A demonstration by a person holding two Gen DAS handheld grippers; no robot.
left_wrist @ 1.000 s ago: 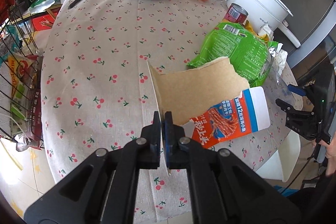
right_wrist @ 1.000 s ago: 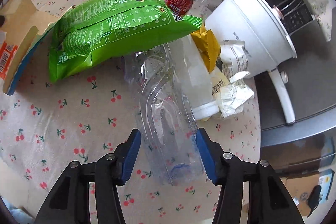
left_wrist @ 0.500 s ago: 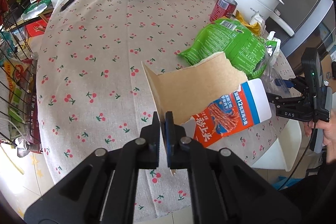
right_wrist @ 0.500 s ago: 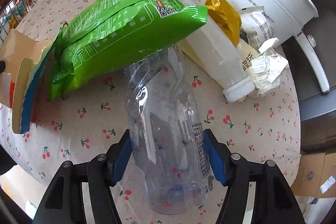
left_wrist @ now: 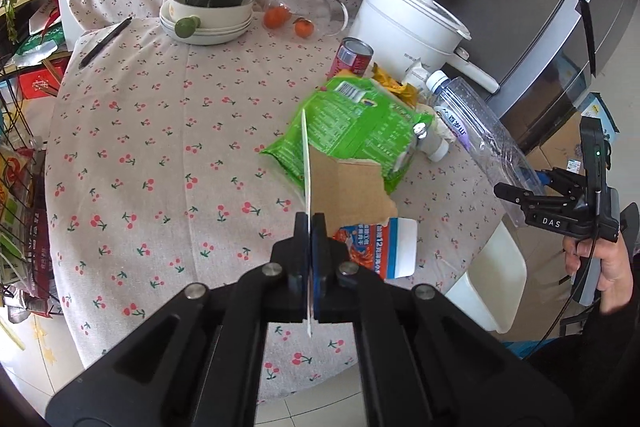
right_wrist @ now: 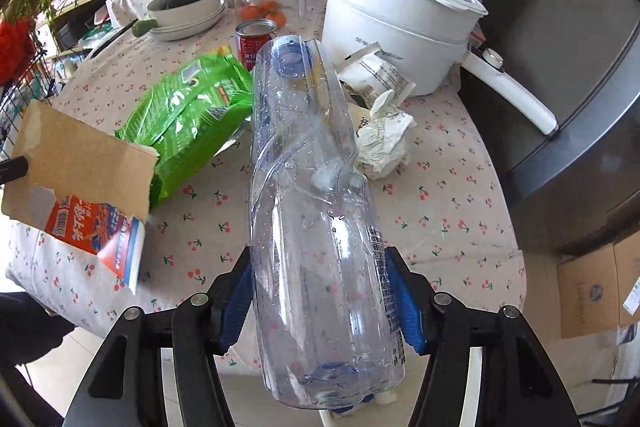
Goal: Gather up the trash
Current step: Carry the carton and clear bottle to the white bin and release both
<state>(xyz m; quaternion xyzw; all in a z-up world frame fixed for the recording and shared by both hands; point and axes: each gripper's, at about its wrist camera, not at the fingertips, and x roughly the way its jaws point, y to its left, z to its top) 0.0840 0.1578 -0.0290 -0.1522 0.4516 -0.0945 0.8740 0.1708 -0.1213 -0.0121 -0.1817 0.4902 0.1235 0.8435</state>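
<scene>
My left gripper [left_wrist: 310,227] is shut on the torn cardboard box [left_wrist: 352,195], orange, white and blue printed, and holds it above the table's near edge; the box also shows in the right wrist view [right_wrist: 80,163]. My right gripper [right_wrist: 322,287] is shut on a crushed clear plastic bottle [right_wrist: 316,211] and holds it lifted off the table; the bottle also shows in the left wrist view [left_wrist: 472,123]. A green snack bag [left_wrist: 352,127] lies on the cherry-print tablecloth [left_wrist: 160,147]. A crumpled paper wrapper [right_wrist: 384,143] lies beside the pot.
A white electric pot [left_wrist: 408,27] stands at the back right with a red can [left_wrist: 354,57] beside it. A bowl stack with a green squash [left_wrist: 208,11], a glass jar [left_wrist: 304,7] and a pen [left_wrist: 104,41] stand at the back. A white bin [left_wrist: 488,283] is below the table edge.
My right gripper has closed on the bottle and lifted it off the table, out from under the green bag. My left gripper has raised and turned the cardboard box edge-on.
</scene>
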